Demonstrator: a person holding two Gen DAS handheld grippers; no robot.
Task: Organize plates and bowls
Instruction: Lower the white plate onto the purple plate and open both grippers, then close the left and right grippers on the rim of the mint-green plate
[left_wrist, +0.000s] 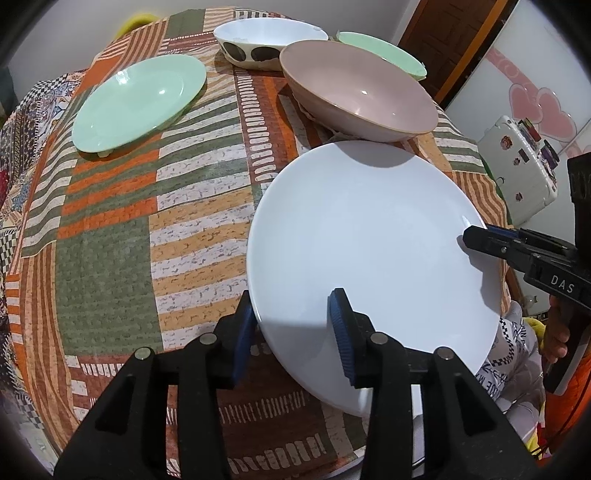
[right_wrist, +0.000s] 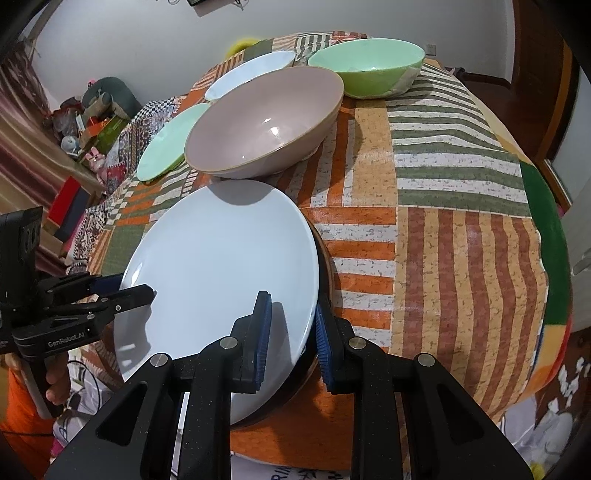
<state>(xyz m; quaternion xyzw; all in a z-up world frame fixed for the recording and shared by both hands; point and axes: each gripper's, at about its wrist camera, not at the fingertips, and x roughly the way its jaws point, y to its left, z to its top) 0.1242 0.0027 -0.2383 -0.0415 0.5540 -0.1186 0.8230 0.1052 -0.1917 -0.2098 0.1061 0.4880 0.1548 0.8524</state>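
White plate (left_wrist: 369, 236): near table (left_wrist: 110, 258) edge, beside pink bowl (left_wrist: 362, 92). Rigid, glossy, slippery, breakable; hold at rim. Right gripper (right_wrist: 290, 332) clenched on rim; left gripper (left_wrist: 291, 325) straddling rim, released.

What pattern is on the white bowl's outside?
Large dark round spots on the white bowl, clearest in the left wrist view.

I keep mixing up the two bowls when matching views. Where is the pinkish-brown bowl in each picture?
Left wrist view: pinkish-brown bowl upper right of centre, just beyond the white plate.
Right wrist view: pinkish-brown bowl upper centre, again just beyond the white plate.
Shared landmark: the white plate.
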